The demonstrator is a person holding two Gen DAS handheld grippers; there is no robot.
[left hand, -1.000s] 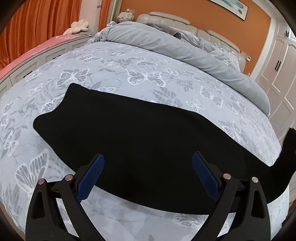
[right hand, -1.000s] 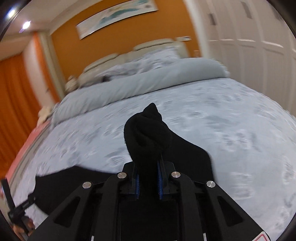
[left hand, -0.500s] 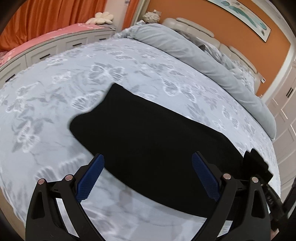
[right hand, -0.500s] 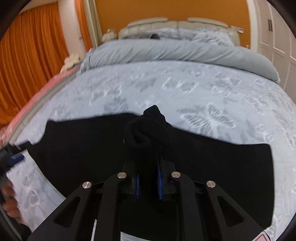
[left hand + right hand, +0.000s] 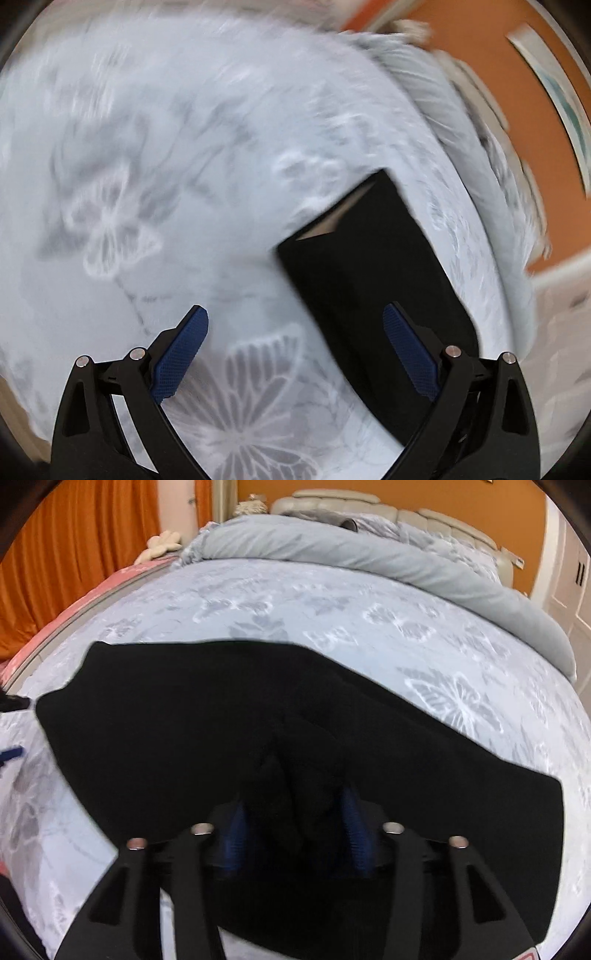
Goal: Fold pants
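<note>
The left gripper, a black two-finger tool with blue ribbed pads, stands wide apart with nothing between its two fingers. It hangs over the pale grey bedspread printed with white butterflies. That view is badly smeared by motion, so only the blurred end of the one pair of black fabric pants shows, beside the right-hand finger and partly behind it.

The right gripper has its two blue pads parted somewhat, with a bunched fold of the black pants between them; the pads seem to touch the cloth, though dark blur makes the contact hard to judge. Beyond it, the pants lie spread flat across the bedspread, their near edge hidden by the gripper frame. One rolled plain grey duvet lies along the head of the bed, and orange curtains are cut off at the left.
</note>
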